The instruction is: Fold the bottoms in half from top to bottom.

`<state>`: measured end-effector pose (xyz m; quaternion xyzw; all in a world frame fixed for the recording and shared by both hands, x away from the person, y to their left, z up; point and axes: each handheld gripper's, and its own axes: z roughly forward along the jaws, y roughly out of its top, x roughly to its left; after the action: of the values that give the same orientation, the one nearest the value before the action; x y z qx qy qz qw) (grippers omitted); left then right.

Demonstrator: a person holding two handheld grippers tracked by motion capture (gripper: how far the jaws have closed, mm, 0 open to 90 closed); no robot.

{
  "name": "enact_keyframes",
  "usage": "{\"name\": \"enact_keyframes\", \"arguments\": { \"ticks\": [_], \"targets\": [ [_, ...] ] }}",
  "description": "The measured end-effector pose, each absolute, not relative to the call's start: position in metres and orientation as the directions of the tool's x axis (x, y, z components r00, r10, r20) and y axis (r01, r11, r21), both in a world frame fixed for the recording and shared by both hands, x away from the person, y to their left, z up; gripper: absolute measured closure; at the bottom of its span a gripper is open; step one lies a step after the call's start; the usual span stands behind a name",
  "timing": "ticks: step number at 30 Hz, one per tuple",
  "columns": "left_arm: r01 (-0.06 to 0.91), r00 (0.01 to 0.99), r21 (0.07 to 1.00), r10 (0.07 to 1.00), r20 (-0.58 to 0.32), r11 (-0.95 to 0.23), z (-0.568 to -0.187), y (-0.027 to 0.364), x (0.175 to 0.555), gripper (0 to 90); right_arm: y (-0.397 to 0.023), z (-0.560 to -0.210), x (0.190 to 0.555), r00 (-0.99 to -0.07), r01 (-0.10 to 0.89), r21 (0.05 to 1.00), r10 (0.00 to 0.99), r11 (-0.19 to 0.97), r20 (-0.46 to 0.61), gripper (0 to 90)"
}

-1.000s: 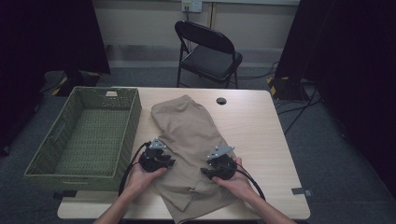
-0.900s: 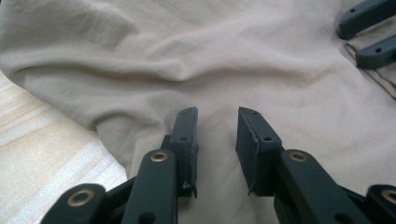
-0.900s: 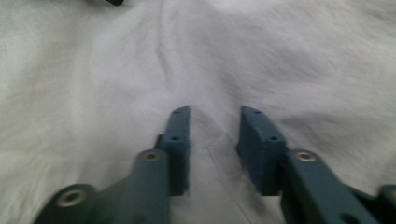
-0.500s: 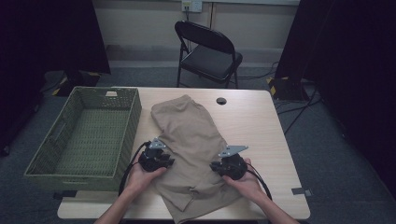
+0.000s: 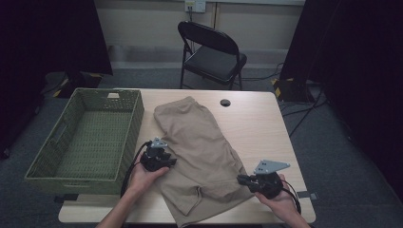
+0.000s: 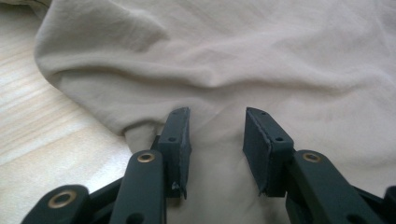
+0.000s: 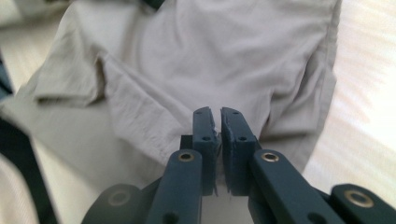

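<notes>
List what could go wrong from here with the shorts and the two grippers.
1. The right gripper is shut on a thin pinch of the shorts at their edge; the cloth may slip out if pulled hard.
2. The left gripper has just been opening, its jaws apart with cloth lying between them, so that side may drag or bunch.
3. The shorts' near edge lies at the table edge and could slide off.

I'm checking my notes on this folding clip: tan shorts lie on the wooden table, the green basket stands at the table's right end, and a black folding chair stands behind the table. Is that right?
Not quite. The green basket stands at the table's left end, beside the tan shorts, as the high view shows. The rest holds: the shorts lie on the wooden table, and the black folding chair stands behind it.
</notes>
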<state>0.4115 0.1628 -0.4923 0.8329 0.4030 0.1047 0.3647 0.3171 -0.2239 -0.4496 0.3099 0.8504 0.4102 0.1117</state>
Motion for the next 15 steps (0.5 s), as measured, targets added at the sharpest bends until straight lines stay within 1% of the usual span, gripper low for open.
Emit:
{"name": "enact_keyframes", "arguments": {
  "ticks": [2,4,6,8,10,11,13,14,15],
  "targets": [
    [0.594,0.652,0.693,0.749,-0.117,-0.409,-0.492,0.163,0.412,61.2,-0.228,-0.454,0.308,-0.791,0.435,0.743,0.61,0.509,0.046,86.8],
    [0.599,0.648,0.69,0.753,-0.118,-0.407,-0.492,0.163,0.412,61.1,-0.232,-0.459,0.302,-0.781,0.454,0.7,0.624,0.551,0.016,87.5],
    [0.603,0.646,0.688,0.753,-0.124,-0.404,-0.492,0.163,0.412,58.7,-0.237,-0.462,0.301,-0.775,0.477,0.682,0.631,0.555,0.028,86.7],
    [0.602,0.646,0.684,0.754,-0.115,-0.412,-0.491,0.162,0.411,56.7,-0.241,-0.461,0.304,-0.755,0.503,0.692,0.654,0.518,0.058,83.5],
    [0.598,0.653,0.679,0.75,-0.106,-0.425,-0.49,0.16,0.411,56.6,-0.241,-0.46,0.308,-0.762,0.488,0.712,0.644,0.505,0.065,76.2],
    [0.588,0.66,0.692,0.743,-0.111,-0.419,-0.488,0.16,0.41,58.1,-0.239,-0.458,0.31,-0.762,0.48,0.727,0.644,0.491,0.068,71.3],
    [0.576,0.681,0.708,0.718,-0.14,-0.408,-0.482,0.158,0.409,61.2,-0.235,-0.455,0.315,-0.763,0.469,0.743,0.644,0.478,0.067,69.7],
    [0.566,0.689,0.716,0.712,-0.137,-0.409,-0.479,0.157,0.408,62.2,-0.231,-0.454,0.322,-0.758,0.462,0.75,0.649,0.473,0.058,65.7],
    [0.568,0.694,0.718,0.704,-0.153,-0.403,-0.478,0.156,0.406,63.0,-0.227,-0.454,0.329,-0.747,0.471,0.752,0.662,0.461,0.062,63.6]
  ]
}}
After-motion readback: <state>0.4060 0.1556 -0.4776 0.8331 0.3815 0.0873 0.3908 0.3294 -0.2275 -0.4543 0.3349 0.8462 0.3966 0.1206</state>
